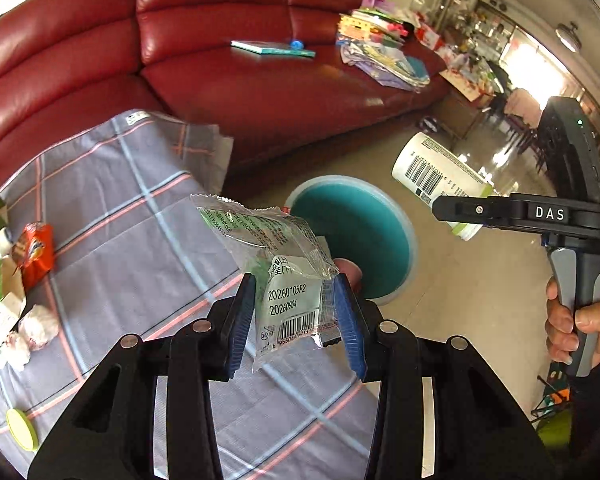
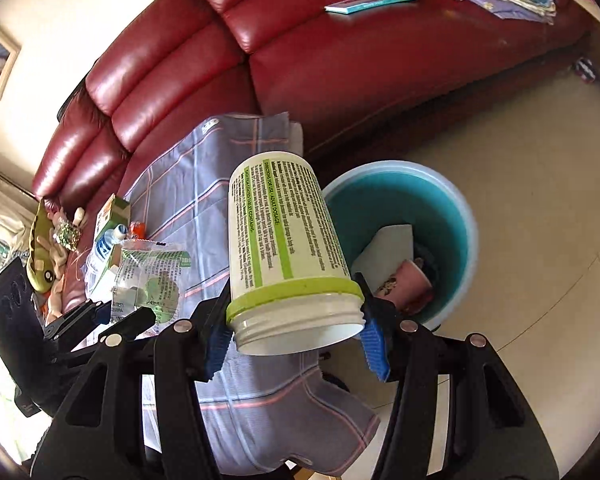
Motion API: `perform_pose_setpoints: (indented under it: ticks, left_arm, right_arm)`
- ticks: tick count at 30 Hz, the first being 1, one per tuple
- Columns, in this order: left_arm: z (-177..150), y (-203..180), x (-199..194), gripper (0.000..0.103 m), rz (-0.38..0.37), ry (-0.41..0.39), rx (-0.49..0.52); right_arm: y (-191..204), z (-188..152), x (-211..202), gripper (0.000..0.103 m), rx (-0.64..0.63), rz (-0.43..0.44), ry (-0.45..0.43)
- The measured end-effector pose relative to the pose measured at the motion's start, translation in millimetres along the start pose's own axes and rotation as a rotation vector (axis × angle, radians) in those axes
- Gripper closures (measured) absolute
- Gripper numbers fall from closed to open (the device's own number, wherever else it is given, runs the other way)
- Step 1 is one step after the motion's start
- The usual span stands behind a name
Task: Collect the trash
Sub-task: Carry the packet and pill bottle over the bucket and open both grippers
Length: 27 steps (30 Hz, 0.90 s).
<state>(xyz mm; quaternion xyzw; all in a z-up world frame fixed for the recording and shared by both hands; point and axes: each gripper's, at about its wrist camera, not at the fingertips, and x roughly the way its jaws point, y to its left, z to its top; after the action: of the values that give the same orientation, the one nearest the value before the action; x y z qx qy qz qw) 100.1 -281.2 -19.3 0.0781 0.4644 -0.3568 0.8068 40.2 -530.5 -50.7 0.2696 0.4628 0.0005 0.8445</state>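
Blue ribbed pads of the left gripper (image 1: 298, 316) pinch a clear plastic wrapper (image 1: 284, 280) by its near end, over the checked grey cloth (image 1: 132, 216); the wrapper's long axis runs up and away to the left, its crimped far edge pointing toward the red sofa (image 1: 220, 40), and the printed dates and barcode face the camera. Just beyond it on the floor stands the teal bin (image 1: 400, 232), its mouth open upward. From the right wrist camera, the right gripper (image 2: 296, 332) clamps a white jar (image 2: 284, 240) across its lime-green collar, threaded open mouth nearest the lens and closed base pointing away toward the sofa, the long axis tilted slightly left. This jar hangs over the right edge of the cloth, with the bin just right of it. Only this view looks into the bin, where a white sheet (image 2: 392, 248) and a pink cup (image 2: 408, 280) lie. Only the left view shows the jar's barcode side, the person's hand (image 1: 576, 324) on the right gripper's handle, a yellow-green lid (image 1: 22, 428) on the near cloth and crumpled tissues (image 1: 36, 332) at far left. Both views show a green carton (image 2: 110, 214) and a water bottle (image 2: 108, 242) at the cloth's left end.
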Motion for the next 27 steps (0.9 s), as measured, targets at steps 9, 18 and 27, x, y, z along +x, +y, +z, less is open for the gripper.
perform_pose_setpoints:
  ticks: [9,18,27]
  left_arm:
    - [31.1,-56.1,73.0,0.062,-0.051,0.076,0.105]
    - [35.8,-74.7,141.8,0.044,-0.045,0.195,0.135]
    - [30.6,-62.8,143.3,0.01,0.01,0.173,0.122]
  right_arm:
    - [-57.1,3.6,4.5,0.051,0.095,-0.041,0.005]
    - [-81.5,9.2,21.8,0.051,0.135,-0.067,0.028]
    - [-83.4,14.6,39.0,0.051,0.141,-0.072,0.053]
